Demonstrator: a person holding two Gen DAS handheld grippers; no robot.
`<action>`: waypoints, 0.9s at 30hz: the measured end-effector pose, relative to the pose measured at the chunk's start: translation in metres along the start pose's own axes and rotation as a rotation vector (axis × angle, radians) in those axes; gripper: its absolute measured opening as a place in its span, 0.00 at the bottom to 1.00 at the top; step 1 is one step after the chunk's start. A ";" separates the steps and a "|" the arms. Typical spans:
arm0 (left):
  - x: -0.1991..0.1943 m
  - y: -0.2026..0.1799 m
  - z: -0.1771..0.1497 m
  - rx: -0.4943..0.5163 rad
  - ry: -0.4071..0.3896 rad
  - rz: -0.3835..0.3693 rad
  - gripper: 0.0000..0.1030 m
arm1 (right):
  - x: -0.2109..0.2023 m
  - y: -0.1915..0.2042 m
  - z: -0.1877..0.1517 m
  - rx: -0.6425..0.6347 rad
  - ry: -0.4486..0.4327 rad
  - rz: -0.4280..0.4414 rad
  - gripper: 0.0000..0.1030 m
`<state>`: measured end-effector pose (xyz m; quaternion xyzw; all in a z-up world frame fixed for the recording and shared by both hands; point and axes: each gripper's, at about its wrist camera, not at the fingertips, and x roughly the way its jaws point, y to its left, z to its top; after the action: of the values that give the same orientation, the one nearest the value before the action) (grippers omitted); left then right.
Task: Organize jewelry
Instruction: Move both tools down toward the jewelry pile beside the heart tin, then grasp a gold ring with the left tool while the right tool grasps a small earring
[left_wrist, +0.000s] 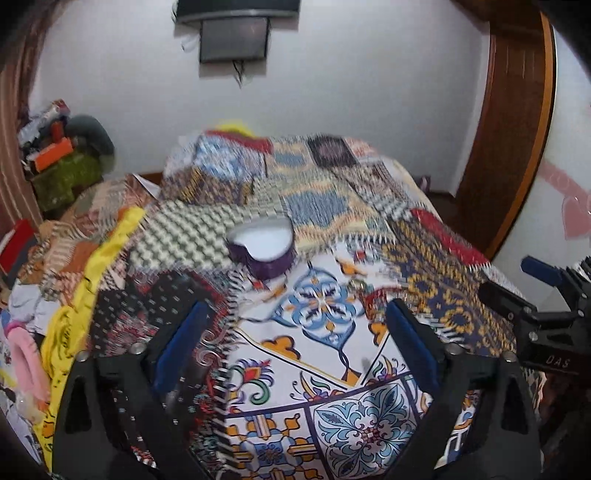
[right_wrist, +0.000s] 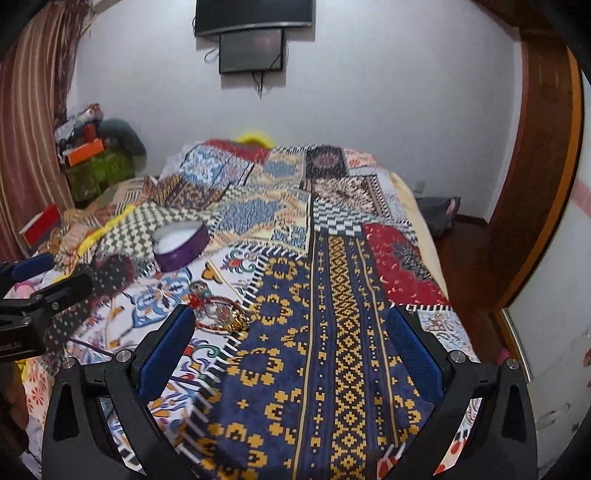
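A purple heart-shaped box (left_wrist: 263, 246) with a white inside stands open on the patchwork bedspread; it also shows in the right wrist view (right_wrist: 180, 245). Jewelry, red and gold bangles with a small ornament (right_wrist: 218, 312), lies on the spread just beyond my right gripper's left finger; it appears blurred in the left wrist view (left_wrist: 373, 295). My left gripper (left_wrist: 297, 314) is open and empty, above the spread, short of the box. My right gripper (right_wrist: 291, 321) is open and empty, to the right of the bangles.
The patchwork spread (right_wrist: 347, 295) covers the bed. Cluttered cloths and boxes (left_wrist: 55, 158) pile up on the left. A wooden door frame (right_wrist: 535, 184) stands on the right. A screen (right_wrist: 253, 48) hangs on the far wall.
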<state>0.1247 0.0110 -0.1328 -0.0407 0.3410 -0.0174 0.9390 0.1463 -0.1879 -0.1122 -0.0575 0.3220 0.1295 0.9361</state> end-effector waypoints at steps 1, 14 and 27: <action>0.006 0.000 -0.001 0.001 0.021 -0.011 0.87 | 0.002 0.000 0.000 -0.003 0.008 0.007 0.95; 0.073 -0.004 0.017 0.067 0.207 -0.162 0.52 | 0.049 -0.008 0.009 -0.053 0.153 0.149 0.58; 0.117 -0.024 0.034 0.160 0.326 -0.274 0.40 | 0.066 -0.013 0.012 -0.044 0.222 0.229 0.46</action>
<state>0.2362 -0.0174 -0.1794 -0.0086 0.4770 -0.1780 0.8606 0.2072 -0.1841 -0.1428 -0.0549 0.4250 0.2354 0.8723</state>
